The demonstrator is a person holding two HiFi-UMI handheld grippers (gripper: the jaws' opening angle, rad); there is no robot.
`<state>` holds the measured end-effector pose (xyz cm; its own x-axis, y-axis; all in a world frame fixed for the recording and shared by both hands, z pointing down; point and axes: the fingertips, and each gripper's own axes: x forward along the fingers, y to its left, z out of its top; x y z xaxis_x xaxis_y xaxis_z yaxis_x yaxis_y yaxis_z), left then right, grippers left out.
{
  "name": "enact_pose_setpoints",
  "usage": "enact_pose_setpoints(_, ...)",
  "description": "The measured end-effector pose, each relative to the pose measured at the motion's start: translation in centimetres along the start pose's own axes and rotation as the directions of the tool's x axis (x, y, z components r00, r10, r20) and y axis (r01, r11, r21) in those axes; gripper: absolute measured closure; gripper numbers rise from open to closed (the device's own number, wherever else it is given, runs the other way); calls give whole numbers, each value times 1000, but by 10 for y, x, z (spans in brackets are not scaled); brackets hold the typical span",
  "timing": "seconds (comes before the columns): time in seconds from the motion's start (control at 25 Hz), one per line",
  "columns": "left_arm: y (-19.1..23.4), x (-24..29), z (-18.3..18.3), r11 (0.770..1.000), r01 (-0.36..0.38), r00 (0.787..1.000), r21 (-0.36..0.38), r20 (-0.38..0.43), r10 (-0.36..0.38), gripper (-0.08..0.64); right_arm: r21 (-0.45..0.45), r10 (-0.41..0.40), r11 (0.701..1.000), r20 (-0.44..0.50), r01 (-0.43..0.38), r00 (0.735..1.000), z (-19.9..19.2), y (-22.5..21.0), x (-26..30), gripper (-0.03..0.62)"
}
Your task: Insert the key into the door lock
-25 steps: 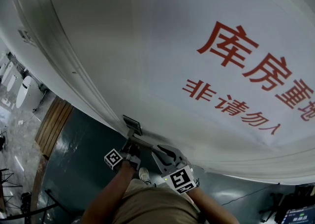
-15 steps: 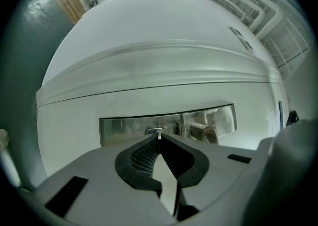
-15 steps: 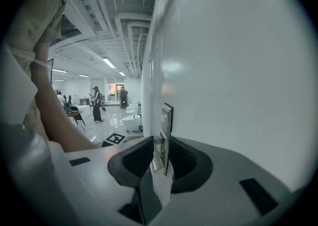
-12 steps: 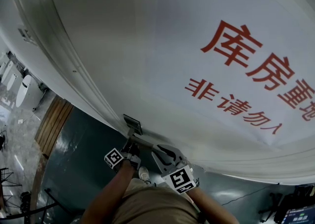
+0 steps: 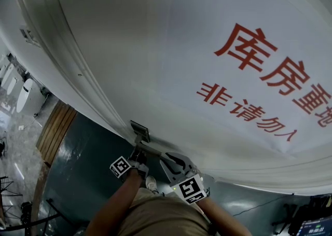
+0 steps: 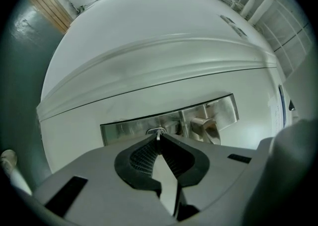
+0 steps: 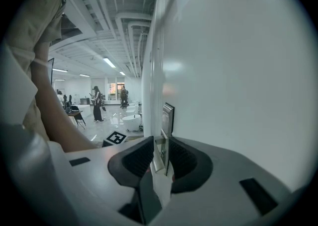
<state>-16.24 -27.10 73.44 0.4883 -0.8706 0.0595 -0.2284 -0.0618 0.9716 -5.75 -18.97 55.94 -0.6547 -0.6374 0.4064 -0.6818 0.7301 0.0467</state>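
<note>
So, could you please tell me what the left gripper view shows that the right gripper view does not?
Only the left gripper view: the left tongs shut on the key, at the keyhole. Only the right gripper view: the right tongs on the door handle, and people in the hall behind. Both: the white door and steel lock plate.
</note>
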Motion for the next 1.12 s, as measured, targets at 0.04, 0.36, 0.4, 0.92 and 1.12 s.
enact_pose_setpoints(0.04, 0, 0, 0, 1000, 0, 1000, 6, -3, 0, 526, -1, -2, 1000, 4, 2, 1000, 1, 0, 0, 494)
enact_pose_setpoints(0.36, 0, 1, -1, 998, -7, 1000, 58, -26, 9, 526, 1, -5, 1000, 8, 5, 1000, 2, 0, 0, 494)
enact_pose_setpoints(0.4, 0, 1, -1, 998, -7, 1000, 64, -30, 9, 526, 1, -5, 1000, 9, 5, 1000, 2, 0, 0, 494)
enact_pose_setpoints(0.92, 1, 2, 0, 1000, -14, 1000, 26, -20, 15, 526, 2, -13, 1000, 11, 13, 1000, 3, 1, 1, 494)
enact_pose_setpoints(1.12, 2, 3, 0, 1000, 1, 1000, -10, -13, -1, 526, 2, -17, 1000, 6, 17, 1000, 4, 3, 2, 494)
